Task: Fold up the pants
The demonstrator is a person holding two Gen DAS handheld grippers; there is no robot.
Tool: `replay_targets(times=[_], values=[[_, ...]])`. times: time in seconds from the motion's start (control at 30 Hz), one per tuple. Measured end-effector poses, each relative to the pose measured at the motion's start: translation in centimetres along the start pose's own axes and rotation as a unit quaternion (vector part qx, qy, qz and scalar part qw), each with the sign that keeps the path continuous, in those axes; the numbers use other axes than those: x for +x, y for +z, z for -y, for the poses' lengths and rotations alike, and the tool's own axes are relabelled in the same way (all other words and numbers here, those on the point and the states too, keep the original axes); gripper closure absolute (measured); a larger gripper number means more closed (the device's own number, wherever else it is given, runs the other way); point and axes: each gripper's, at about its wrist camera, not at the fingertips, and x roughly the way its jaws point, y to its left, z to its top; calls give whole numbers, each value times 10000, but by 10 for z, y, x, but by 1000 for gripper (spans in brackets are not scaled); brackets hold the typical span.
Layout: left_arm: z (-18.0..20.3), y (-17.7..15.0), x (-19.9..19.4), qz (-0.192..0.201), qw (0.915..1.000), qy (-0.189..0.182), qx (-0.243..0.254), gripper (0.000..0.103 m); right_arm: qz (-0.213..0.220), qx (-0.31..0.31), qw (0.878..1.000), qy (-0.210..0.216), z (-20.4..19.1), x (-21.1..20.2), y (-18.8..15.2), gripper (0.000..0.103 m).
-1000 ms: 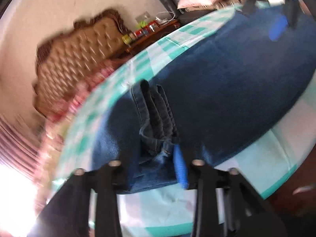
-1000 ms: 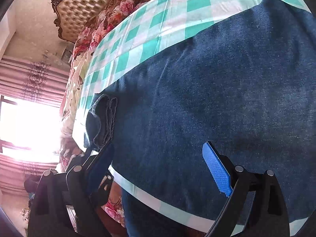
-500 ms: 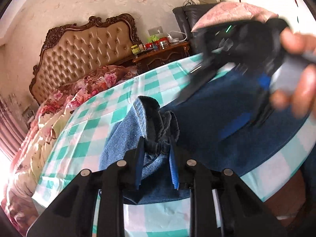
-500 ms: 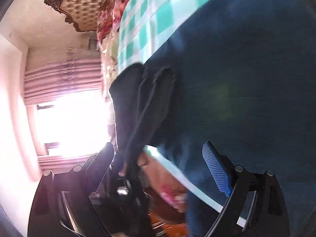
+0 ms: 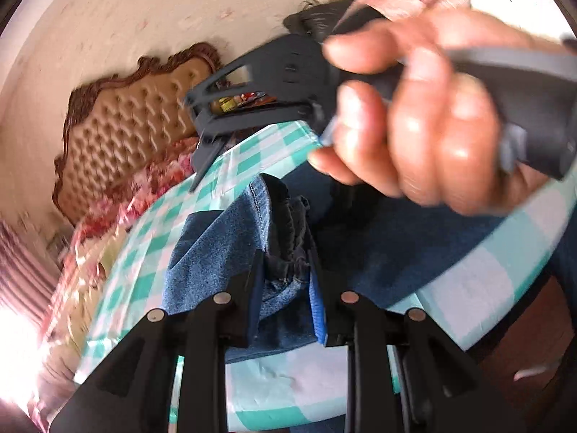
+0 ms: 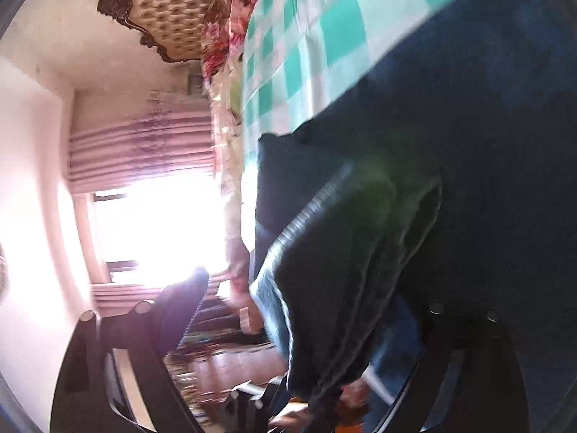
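Dark blue denim pants [image 5: 389, 245] lie on a table under a green-and-white checked cloth [image 5: 158, 223]. My left gripper [image 5: 285, 288] is shut on the bunched end of the pants [image 5: 288, 263] and holds it lifted above the cloth, its paler inside showing. My right gripper [image 5: 252, 108], held in a hand, passes close above, in front of the left camera. In the right wrist view the right gripper [image 6: 313, 342] is open, with the lifted pants fold [image 6: 342, 270] hanging between its fingers. That view is blurred.
A bed with a tufted tan headboard [image 5: 133, 115] and a floral cover [image 5: 119, 209] stands beyond the table. A bright window with pink curtains [image 6: 144, 151] is at the left. The table's near edge [image 5: 505, 303] curves at the right.
My left gripper closed on the pants end and lifted it, folding it up. My right gripper swung over from the pants' near edge towards the lifted end.
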Motion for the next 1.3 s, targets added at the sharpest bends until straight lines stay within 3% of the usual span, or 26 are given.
replay_targets(times=[0.13, 0.27, 0.37, 0.47, 0.53, 0.6, 0.7, 0.77, 0.87, 0.9, 0.97, 1.0, 1.13, 1.2, 1.23, 1.27, 1.3], values=[[-3, 5, -6, 144, 9994, -74, -312, 80, 126, -414, 9988, -209, -10, -16, -6, 42], [6, 15, -9, 282, 9994, -8, -207, 80, 258, -438, 9985, -218, -8, -26, -9, 73], [19, 29, -15, 462, 9986, -22, -245, 80, 448, -660, 9962, -353, -15, -45, -13, 87], [34, 40, -19, 664, 9976, 53, -165, 77, 734, -1038, 9898, -651, -31, -70, -16, 91], [45, 45, -24, 773, 9965, -167, -257, 70, 977, -1345, 9811, -995, -36, -87, -24, 92], [58, 46, -25, 704, 9963, -429, -254, 46, 1190, -1428, 9696, -1589, -24, -101, -27, 92], [64, 35, -30, 519, 9937, -756, -643, 46, 1255, -967, 9655, -2065, 14, -113, -20, 92], [59, 27, -31, 313, 9919, -787, -944, 46, 1166, -803, 9690, -2023, 33, -114, -14, 89], [37, 12, -29, 77, 9882, -629, -1396, 46, 1109, -651, 9749, -1815, 43, -118, -12, 79], [27, 8, -29, 22, 9877, -374, -1520, 47, 1100, -630, 9757, -1788, 43, -117, -12, 77], [10, 2, -26, -59, 9863, 53, -1645, 47, 1084, -605, 9789, -1623, 43, -117, -15, 57], [1, -1, -21, -190, 9847, 348, -1698, 47, 1082, -615, 9805, -1520, 42, -117, -14, 52], [-29, -11, -12, -350, 9758, 429, -2117, 47, 1093, -812, 9757, -1714, 26, -109, -15, 44], [-32, -11, -7, -371, 9755, 461, -2120, 47, 1142, -939, 9706, -1901, 19, -102, -15, 44], [-30, -9, -3, -363, 9770, 502, -2039, 47, 1145, -1048, 9669, -2025, 16, -98, -16, 50], [-28, -9, 4, -395, 9798, 486, -1899, 47, 1100, -1092, 9652, -2106, 15, -94, -15, 75], [-29, -10, 12, -459, 9824, 517, -1737, 47, 1007, -991, 9669, -2124, 17, -89, -12, 88]])
